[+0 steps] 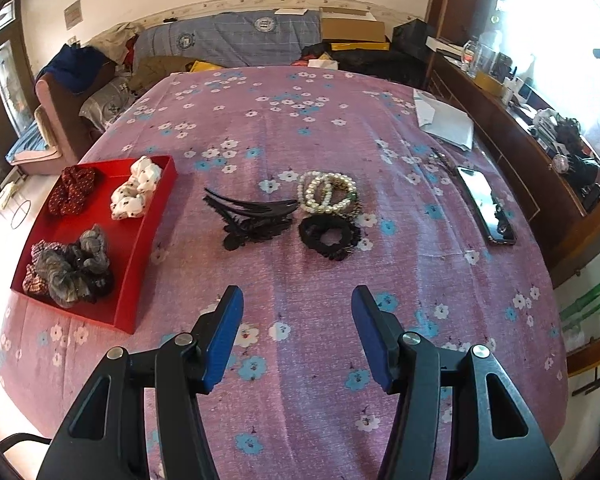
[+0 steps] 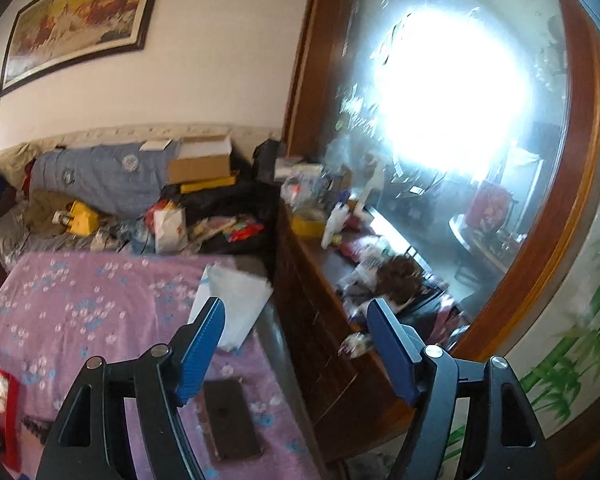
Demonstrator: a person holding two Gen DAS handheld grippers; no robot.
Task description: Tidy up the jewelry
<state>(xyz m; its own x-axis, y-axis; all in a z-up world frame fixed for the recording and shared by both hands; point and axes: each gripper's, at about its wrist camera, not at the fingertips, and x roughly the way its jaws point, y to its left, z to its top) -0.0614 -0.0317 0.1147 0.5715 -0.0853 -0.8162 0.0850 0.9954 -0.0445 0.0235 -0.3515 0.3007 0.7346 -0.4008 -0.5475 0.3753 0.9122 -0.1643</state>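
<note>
A desk (image 1: 300,128) under a pink flowered cloth carries a red tray (image 1: 140,264) at its left. In the tray lie a dark red scrunchie (image 1: 71,194), a white one (image 1: 137,193) and a grey checked bunch (image 1: 70,266). Mid-desk sit a black hair claw (image 1: 252,216), pearl bracelets (image 1: 327,192) and a black scrunchie (image 1: 329,236). The left hand-held gripper (image 1: 298,300) hovers spread and empty; the right hand-held gripper (image 2: 296,312) is spread wide, empty, over the desk's edge.
</note>
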